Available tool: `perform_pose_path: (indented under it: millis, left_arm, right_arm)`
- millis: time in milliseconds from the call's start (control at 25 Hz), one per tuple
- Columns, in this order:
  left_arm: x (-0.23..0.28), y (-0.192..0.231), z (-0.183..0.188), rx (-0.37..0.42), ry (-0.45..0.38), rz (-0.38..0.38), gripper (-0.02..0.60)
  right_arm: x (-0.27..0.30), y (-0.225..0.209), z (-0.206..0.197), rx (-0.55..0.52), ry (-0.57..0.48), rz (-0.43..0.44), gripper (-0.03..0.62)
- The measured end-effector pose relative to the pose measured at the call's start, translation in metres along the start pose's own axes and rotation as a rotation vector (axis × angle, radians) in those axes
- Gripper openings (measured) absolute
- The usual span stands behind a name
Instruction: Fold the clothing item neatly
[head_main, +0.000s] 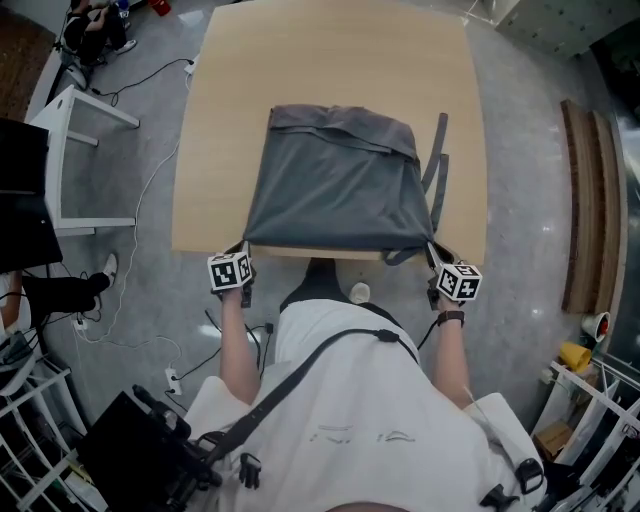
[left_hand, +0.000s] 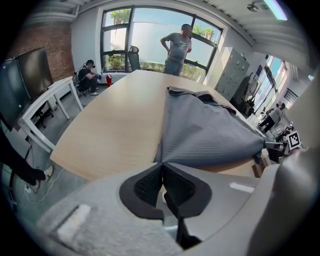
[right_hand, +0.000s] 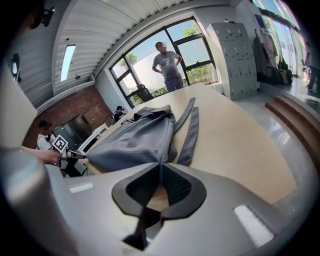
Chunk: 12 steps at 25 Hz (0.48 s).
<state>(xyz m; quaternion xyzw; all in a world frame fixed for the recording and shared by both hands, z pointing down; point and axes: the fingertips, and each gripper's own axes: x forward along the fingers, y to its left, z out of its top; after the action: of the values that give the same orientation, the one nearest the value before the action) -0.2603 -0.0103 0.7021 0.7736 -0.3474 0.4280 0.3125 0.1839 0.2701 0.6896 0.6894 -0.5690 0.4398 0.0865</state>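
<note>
Surface (head_main: 230, 120) bare on L, far side & narrow R strip past straps (head_main: 440, 150): room to pass. Grey garment (head_main: 340, 185) covers centre to near edge. Person (left_hand: 176, 45) stands beyond far edge; white desk (left_hand: 45, 100) off L.

A person (left_hand: 176, 47) stands at the window (left_hand: 145, 37) beyond the wooden table (left_hand: 115, 125).

Both arms are stuck out straight ahead, held low and a bit apart, with the left gripper (head_main: 244, 250) and right gripper (head_main: 434, 252) pretty much level. Each one's fingers (left_hand: 148, 186) are pinched tight on a near corner of the grey garment (head_main: 340, 185).
</note>
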Motion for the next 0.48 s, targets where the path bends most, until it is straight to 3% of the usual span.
perform_pose_path:
  millis: [320, 480]
  left_arm:
    - [-0.007, -0.008, -0.032, -0.034, -0.066, 0.044, 0.009]
    - [-0.039, -0.004, -0.027, -0.051, -0.138, 0.119, 0.026]
  right_arm:
    - [-0.015, -0.003, -0.018, 0.014, -0.042, -0.019, 0.03]
    - [-0.024, -0.007, 0.001, -0.003, -0.113, -0.065, 0.095]
